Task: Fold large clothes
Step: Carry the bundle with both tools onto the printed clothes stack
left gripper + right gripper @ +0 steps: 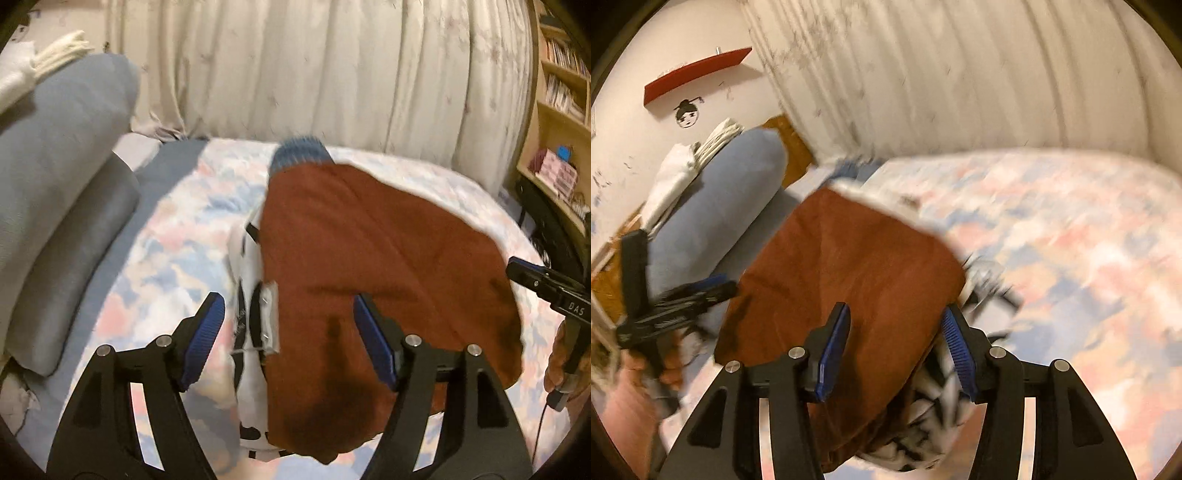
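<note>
Jaws of the left gripper [288, 332] stand wide apart and hold nothing; the rust-brown garment [369, 266] lies below them on the bed [166, 236]. Jaws of the right gripper [895, 350] are also apart, with the garment's edge between them, not pressed. The garment's long axis runs from 6 toward 12 o'clock in the left view, its blue cuff [301, 153] at 12.

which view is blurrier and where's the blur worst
The right wrist view is blurrier: the pastel patchwork bedspread and the rust-brown garment edges smear, fisheye bending the cream curtain; the left wrist view is sharper, softening only at that garment's outline.
</note>
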Demonstrator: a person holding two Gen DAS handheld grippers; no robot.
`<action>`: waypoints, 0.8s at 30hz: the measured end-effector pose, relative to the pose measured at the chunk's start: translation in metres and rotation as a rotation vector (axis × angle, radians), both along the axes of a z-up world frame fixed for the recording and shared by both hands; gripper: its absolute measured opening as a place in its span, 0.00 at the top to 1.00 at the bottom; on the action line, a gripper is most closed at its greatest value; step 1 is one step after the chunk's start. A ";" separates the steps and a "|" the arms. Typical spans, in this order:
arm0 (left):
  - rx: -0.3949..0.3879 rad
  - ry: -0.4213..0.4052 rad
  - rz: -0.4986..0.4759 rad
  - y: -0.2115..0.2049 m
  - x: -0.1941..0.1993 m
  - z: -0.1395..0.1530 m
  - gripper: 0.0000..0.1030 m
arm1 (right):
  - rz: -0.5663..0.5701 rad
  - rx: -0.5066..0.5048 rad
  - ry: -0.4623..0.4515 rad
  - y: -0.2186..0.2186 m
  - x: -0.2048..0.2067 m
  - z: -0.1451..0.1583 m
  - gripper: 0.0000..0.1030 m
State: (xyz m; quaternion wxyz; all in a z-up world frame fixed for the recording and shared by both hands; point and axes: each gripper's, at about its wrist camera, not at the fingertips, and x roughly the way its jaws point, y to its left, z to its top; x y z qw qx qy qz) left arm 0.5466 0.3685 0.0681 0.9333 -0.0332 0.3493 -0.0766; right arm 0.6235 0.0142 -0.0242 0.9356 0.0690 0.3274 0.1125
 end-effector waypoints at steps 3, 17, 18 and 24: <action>0.008 -0.008 0.010 -0.003 0.002 -0.001 0.54 | -0.044 -0.071 -0.079 0.009 -0.002 0.013 0.49; 0.083 0.055 0.034 -0.032 0.032 -0.049 0.68 | -0.030 -0.107 0.130 0.079 0.110 -0.123 0.59; 0.085 0.050 0.037 -0.034 0.033 -0.052 0.68 | -0.029 -0.103 0.131 0.068 0.102 -0.124 0.59; 0.068 0.063 0.066 -0.038 0.028 -0.043 0.66 | -0.027 -0.079 0.182 0.039 0.097 -0.114 0.59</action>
